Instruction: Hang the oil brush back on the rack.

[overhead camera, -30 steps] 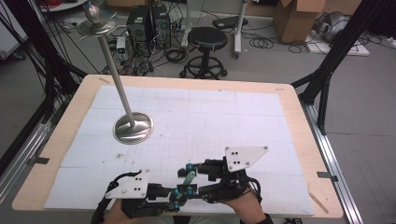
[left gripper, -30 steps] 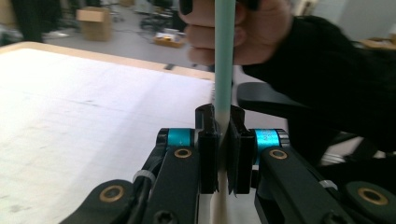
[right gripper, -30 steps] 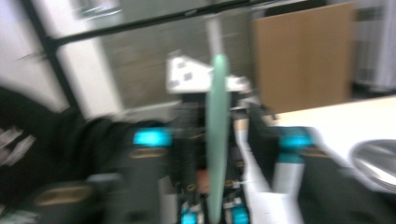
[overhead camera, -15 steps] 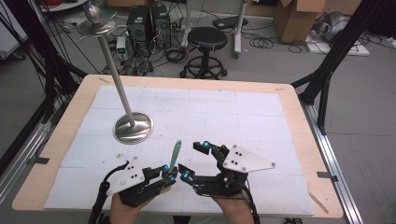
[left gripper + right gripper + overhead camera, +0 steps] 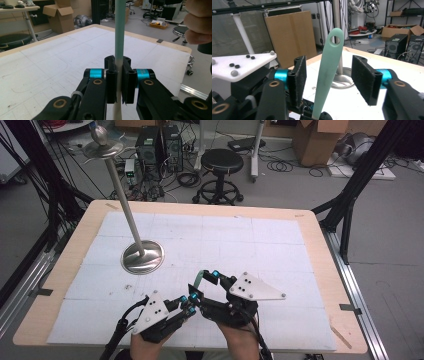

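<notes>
Since 0.5 s ago, both hands crept forward; left hand-held gripper [image 5: 119,82] clamps the green handle [image 5: 327,72], apparently upright between the right hand-held gripper's [image 5: 328,80] wide jaws.

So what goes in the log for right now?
left gripper: shut on green handle | right gripper: open around handle, not touching | metal stand: on table, apart

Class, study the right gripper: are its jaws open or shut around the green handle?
Open. The right gripper has its pads either side of the green handle, with gaps showing on both.
</notes>
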`<state>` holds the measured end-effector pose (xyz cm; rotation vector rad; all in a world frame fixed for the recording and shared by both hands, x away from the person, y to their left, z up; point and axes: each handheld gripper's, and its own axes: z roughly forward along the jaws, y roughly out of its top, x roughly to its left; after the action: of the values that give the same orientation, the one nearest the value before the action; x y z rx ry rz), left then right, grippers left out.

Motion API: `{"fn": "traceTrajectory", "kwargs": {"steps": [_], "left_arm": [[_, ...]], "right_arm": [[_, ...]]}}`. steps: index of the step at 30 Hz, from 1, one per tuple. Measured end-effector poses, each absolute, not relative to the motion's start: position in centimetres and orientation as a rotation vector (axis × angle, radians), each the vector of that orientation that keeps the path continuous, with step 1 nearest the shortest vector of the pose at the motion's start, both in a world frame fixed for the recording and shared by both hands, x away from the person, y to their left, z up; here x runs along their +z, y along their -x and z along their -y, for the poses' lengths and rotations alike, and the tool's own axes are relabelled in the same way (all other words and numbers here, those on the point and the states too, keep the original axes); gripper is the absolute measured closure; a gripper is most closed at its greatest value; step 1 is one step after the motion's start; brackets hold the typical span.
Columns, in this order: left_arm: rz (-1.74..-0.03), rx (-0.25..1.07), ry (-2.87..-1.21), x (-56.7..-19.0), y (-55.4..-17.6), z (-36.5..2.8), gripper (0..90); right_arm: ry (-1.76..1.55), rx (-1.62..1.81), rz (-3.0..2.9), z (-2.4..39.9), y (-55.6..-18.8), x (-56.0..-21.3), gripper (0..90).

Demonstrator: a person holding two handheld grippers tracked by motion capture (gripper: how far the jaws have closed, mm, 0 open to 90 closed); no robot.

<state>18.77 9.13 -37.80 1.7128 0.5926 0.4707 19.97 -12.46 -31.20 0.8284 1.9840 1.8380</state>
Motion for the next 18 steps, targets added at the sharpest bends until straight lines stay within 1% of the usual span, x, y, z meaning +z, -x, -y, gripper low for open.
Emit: {"fn": "traceTrajectory", "kwargs": {"steps": [4, 8, 13, 18], "left_arm": [[-0.598, 0.485, -1.713, -37.85, -18.69, -8.98, 84.2], [-0.602, 0.5, -1.717, -37.89, -18.58, -8.84, 84.2], [-0.606, 0.511, -1.715, -37.84, -18.57, -8.74, 84.2], [-0.611, 0.518, -1.715, -37.83, -18.55, -8.68, 84.2]], "right_arm": [[-0.871, 1.854, -1.985, 12.27, -20.11, -31.33, 52.9], [-0.909, 1.86, -1.99, 12.16, -20.24, -31.44, 60.5], [-0.94, 1.873, -1.987, 12.16, -20.36, -31.51, 64.7], [-0.932, 1.88, -1.992, 12.15, -20.29, -31.5, 72.6]]}}
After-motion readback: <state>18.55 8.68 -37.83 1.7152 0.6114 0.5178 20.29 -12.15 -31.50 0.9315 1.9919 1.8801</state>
